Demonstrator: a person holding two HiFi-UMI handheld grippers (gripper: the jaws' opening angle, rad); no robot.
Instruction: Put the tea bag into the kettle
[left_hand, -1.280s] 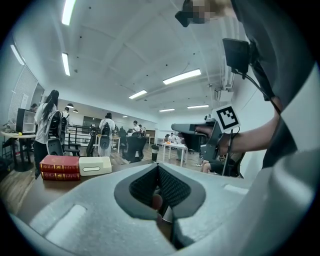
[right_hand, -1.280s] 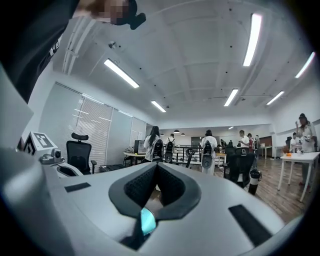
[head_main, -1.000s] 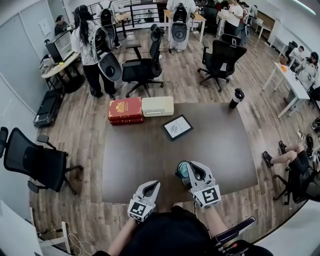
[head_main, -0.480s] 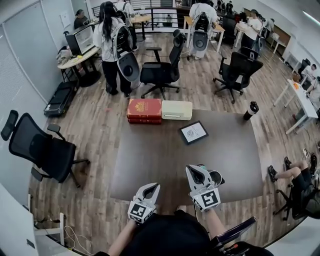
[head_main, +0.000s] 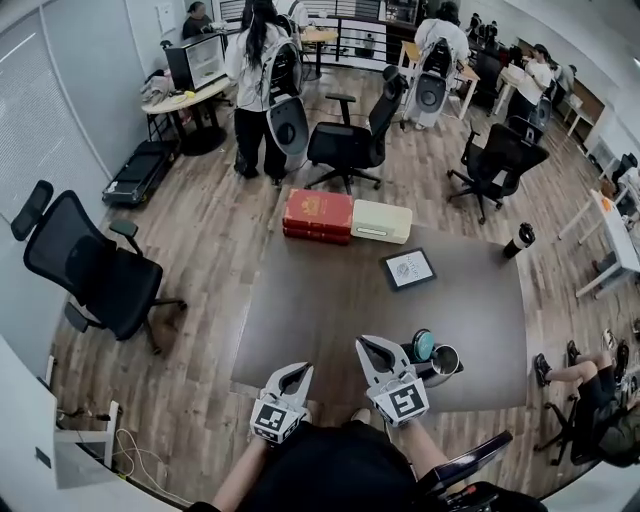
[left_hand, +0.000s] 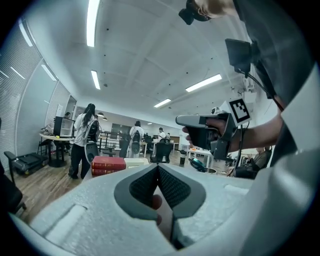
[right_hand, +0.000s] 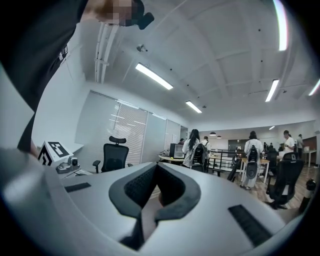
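looking down from the head camera on a dark counter (head_main: 330, 310). at its near edge a person holds two grippers, the left gripper (head_main: 300, 367) and the right gripper (head_main: 364, 343). each has its jaws pressed together at the tips, with nothing pinched between them.

one kettle (head_main: 443, 362) stands just beside the right gripper, close to the counter's near edge, with its teal lid (head_main: 423, 345) tipped up. no tea bag shows in any view, and the kettle's inside cannot be seen, so one may lie there.

farther back are two stacked red books (head_main: 318, 215), one cream box (head_main: 381, 221) just beside them, one framed card (head_main: 408, 268) and one dark bottle (head_main: 521, 240).

the likely risk is that a sideways sweep of the right gripper bumps the kettle off the edge, or knocks the lid shut.
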